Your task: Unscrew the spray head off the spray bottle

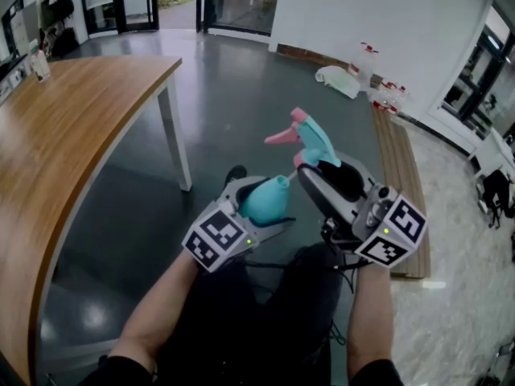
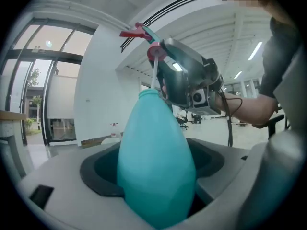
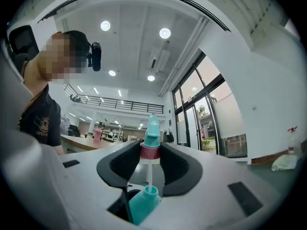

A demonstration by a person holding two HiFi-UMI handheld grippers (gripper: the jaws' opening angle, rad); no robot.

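Above lap (image 1: pixel 265 320) | left gripper (image 1: pixel 272 209) clamped on bottle (image 2: pixel 156 162) body | right gripper (image 1: pixel 320 167) clamped on head (image 1: pixel 310 139) collar (image 3: pixel 150 152), 1 o'clock from bottle | collar off neck (image 3: pixel 149 191), tube (image 3: pixel 148 172) in neck, axis 7-to-1 o'clock; pull along it

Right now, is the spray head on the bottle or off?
Off: the spray head sits above the bottle neck, only its tube reaching in.

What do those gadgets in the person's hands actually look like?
Each is a light grey plastic shell, the left gripper and the right gripper, with two broad jaws lined in black padding. Each carries a cube covered in black-and-white square markers, with a small green light beside it. A black cable hangs under the right one. The person wears a dark short-sleeved top.
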